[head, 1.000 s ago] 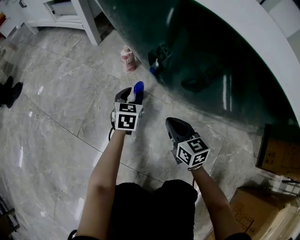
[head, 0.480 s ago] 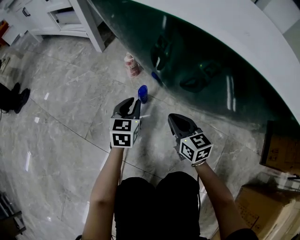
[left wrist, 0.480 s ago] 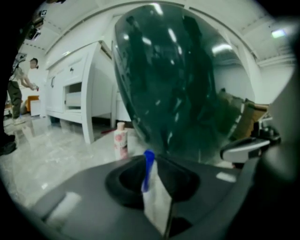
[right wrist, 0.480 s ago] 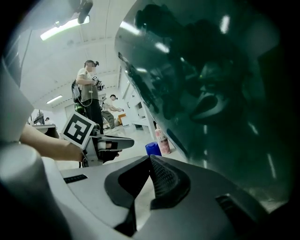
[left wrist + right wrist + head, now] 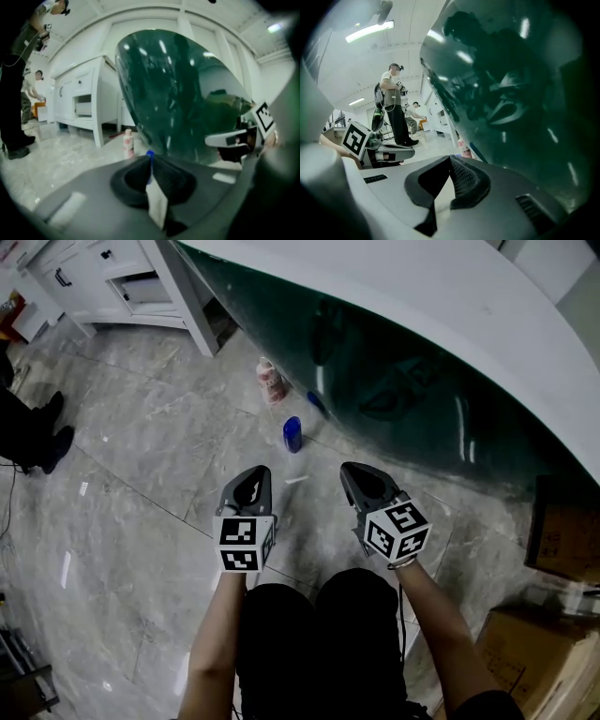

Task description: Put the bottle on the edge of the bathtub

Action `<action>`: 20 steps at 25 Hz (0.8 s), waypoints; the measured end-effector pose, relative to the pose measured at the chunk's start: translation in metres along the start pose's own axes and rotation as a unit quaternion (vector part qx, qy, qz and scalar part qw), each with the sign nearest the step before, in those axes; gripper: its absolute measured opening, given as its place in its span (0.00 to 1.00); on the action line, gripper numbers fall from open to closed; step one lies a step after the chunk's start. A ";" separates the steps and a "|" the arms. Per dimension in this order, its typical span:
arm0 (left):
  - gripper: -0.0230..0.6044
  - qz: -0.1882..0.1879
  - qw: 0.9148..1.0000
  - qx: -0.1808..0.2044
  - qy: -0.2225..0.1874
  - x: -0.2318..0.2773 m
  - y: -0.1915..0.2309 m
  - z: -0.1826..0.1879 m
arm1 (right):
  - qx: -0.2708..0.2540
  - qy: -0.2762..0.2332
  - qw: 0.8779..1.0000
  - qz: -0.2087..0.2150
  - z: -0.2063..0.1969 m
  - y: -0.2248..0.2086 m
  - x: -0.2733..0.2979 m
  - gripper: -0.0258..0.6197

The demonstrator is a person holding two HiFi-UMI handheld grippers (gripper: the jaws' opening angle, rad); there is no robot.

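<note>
The bottle [image 5: 292, 434] stands on the floor [image 5: 141, 456] close to the bathtub's [image 5: 450, 296] dark side wall. It looks upright and is not yet on the white edge above. A pink bottle [image 5: 270, 381] sits further along the same wall, nearer its foot.

Both claws are held low and side by side, pointing at the bathtub, which looks like lining up for a pick from the floor. The left claw [image 5: 253, 478] is closing, its jaws all but together with nothing between them. The right claw [image 5: 356, 474] is closed and empty.

The bottle lies ahead of the left claw, between its tips and the bathtub and clear of them. In the left gripper view only its blue top peeks over the jaw tips. The closing jaws therefore catch nothing. The left claw would probably have to open and reach toward the bathtub to grip the bottle.
</note>
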State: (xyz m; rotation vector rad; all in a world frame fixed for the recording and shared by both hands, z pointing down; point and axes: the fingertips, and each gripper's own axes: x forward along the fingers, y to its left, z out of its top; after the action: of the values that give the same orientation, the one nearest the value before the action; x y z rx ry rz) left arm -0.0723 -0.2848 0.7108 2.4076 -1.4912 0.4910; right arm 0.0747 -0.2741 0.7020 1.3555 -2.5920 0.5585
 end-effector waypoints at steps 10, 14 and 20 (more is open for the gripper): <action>0.05 0.013 0.999 -0.012 -0.028 -0.020 0.002 0.013 | -0.008 -0.014 1.000 -0.003 0.012 0.015 -0.005 0.04; 0.05 0.015 0.999 -0.012 -0.029 -0.018 0.003 0.012 | -0.013 -0.026 1.000 -0.002 0.015 0.019 -0.006 0.04; 0.05 0.021 0.999 -0.015 -0.029 -0.020 0.006 0.012 | -0.011 -0.036 0.999 -0.002 0.016 0.020 -0.007 0.04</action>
State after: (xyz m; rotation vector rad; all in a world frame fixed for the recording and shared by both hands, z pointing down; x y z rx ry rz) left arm -0.0843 -0.2760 0.6924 2.3904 -1.5654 0.4071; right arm 0.0627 -0.2648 0.6800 1.3982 -2.6447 0.4882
